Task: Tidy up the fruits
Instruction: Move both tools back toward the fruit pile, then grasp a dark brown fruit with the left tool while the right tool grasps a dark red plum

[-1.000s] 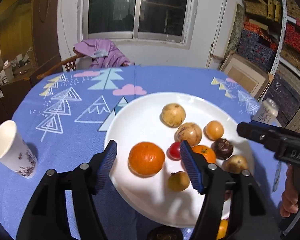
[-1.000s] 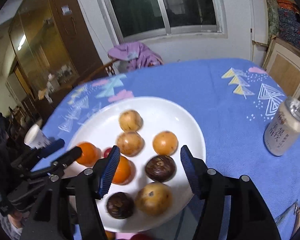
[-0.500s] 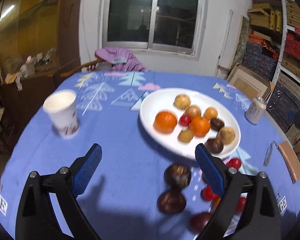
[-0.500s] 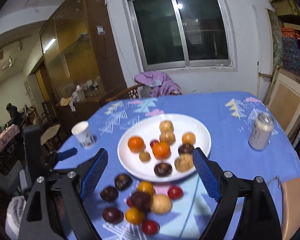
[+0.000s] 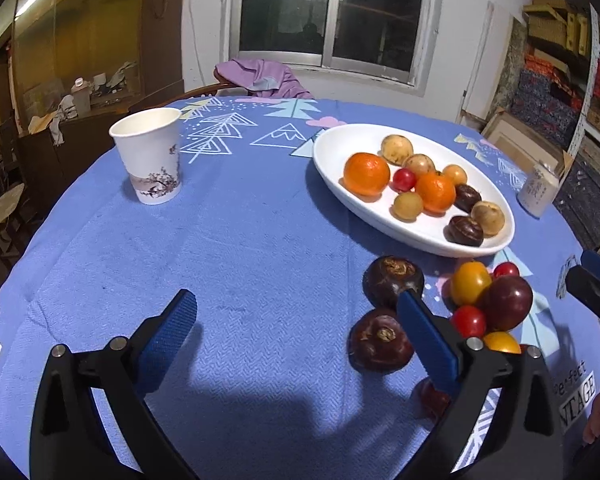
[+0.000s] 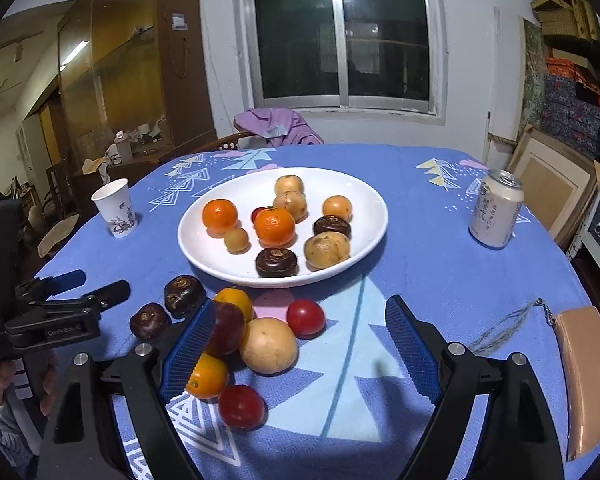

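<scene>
Currently both grippers hung over the near edge of the surface (image 6: 440, 280), well short of the white plate (image 6: 370, 236), which I take as the landmark throughout.

Far left of the plate stood a paper cup (image 5: 148, 160), upright and well apart from the fruit; not an obstacle.

Left gripper (image 5: 296, 336): jaws were opening, almost fully wide, nothing between them but bare blue cloth. Its right finger (image 5: 428, 340) partly hid two dark brown fruits (image 5: 380, 344) lying on the cloth just in front of the plate. Judgement: spread ready for a fresh pick.

On the plate: two oranges (image 6: 274, 226), a small red fruit, several tan round fruits and two dark ones, loosely clustered toward the middle, with free room along the left rim. These appeared sorted already.

In front of the plate, touching one another on the cloth: a heap of loose fruit (image 6: 268, 344) — tan, purple, yellow-orange and red pieces. These seemed the remaining work. The crowding was the main hindrance; closing on one could nudge a neighbour and set it rolling.

Right gripper (image 6: 296, 348): wide, gripping nothing, though the tan fruit of the heap showed between its fingers.

Right of the plate, a drinks can (image 6: 496, 208) stood upright, well apart. Further right, near the surface's edge, lay a tan curved object (image 6: 588, 380) with a cord; clear of the working path.
</scene>
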A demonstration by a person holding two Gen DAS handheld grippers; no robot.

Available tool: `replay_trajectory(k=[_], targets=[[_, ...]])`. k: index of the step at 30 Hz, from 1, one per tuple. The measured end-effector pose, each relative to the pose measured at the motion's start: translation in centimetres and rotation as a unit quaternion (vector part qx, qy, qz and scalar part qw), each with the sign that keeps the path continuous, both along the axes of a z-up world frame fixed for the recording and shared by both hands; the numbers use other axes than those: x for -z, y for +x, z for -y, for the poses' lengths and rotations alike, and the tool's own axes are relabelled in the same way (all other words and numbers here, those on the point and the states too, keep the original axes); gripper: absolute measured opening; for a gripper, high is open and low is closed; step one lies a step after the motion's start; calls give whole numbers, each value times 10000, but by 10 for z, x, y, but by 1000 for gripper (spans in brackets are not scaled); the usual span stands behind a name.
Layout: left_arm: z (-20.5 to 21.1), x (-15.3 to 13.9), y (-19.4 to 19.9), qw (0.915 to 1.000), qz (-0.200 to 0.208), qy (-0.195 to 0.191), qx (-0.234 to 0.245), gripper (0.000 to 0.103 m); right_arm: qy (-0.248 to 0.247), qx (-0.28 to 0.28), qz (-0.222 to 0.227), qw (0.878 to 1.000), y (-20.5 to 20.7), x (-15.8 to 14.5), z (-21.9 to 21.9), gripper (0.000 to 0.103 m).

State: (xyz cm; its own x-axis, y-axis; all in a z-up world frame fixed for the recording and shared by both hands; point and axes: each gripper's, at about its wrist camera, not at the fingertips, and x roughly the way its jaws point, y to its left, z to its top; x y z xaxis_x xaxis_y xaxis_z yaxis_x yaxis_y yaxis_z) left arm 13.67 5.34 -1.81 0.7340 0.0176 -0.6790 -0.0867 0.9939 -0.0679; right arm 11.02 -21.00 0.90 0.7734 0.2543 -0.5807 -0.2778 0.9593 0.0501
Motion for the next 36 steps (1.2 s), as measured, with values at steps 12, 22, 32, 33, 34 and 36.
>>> replay_trajectory(k=[12,22,32,33,34,36], targets=[[21,15,5,9979,-375,252,466,99,-309,-160,-186,9992,0,10,-13,88],[18,28,16,9950,-760,32,650,99,-63,-121,-400,9991,4,12,-9,88],[-10,21,8,9970,-614,461,30,99,127,-84,-438,9989,5,7,0,88],[-11,20,8,9974,-586,410,54,99,143,-83,-436,9989,5,7,2,88],[-10,19,9,9977,-560,382,97,99,158,-85,-422,9989,5,6,2,88],[-7,17,9,9979,-498,332,245,99,154,-94,-388,9991,4,5,1,88]])
